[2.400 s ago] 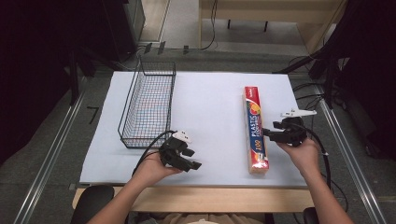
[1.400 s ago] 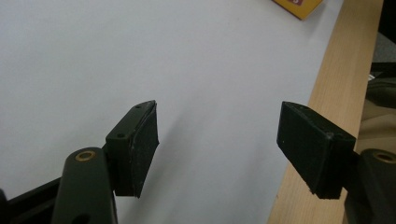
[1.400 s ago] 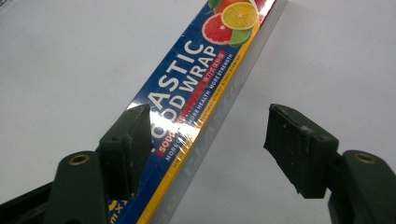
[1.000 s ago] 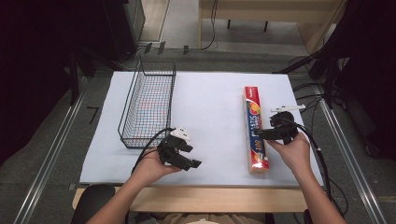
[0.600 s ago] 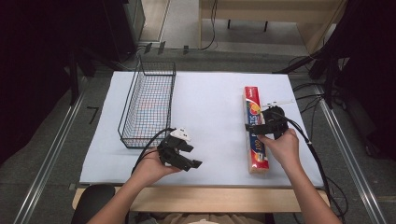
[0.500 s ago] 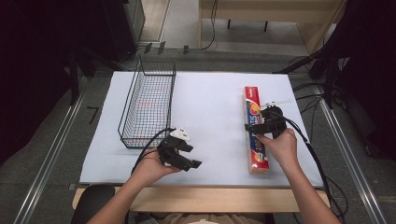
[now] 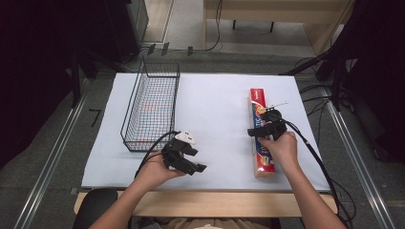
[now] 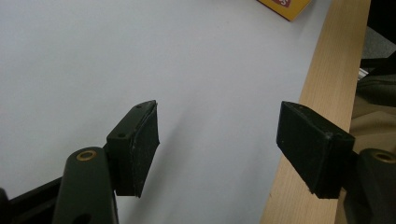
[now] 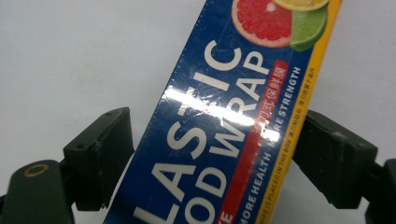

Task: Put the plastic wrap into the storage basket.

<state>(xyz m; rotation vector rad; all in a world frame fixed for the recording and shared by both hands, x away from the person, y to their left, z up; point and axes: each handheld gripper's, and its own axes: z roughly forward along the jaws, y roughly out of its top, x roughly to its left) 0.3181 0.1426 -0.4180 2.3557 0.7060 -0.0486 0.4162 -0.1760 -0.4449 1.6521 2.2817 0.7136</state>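
Straddling the plastic wrap box [image 9: 224, 121], the right gripper's [image 9: 215, 158] two black jaws stand wide on either long side of it, having just been opening with the box between them; the left pad looks about flush with the box's edge and the right pad sits just off the yellow stripe, so I judge it a bracket, not yet a squeeze. From above, the right gripper [image 7: 266, 128] sits over the middle of the box [image 7: 259, 105], which lies lengthways on the white table cover [image 7: 215, 109], well apart from the wire basket [image 7: 152, 107] on the left. Over by the near edge the left gripper [image 7: 188, 160] rests half open on nothing, bare cover between its pads [image 8: 140, 144].

Risks, as I read them: the box runs askew between the jaws, so closing could twist it flat on the cover instead of clamping it. A glossy face may slip. Gripped near mid-length, a long box could droop at one end once lifted and catch the basket rim
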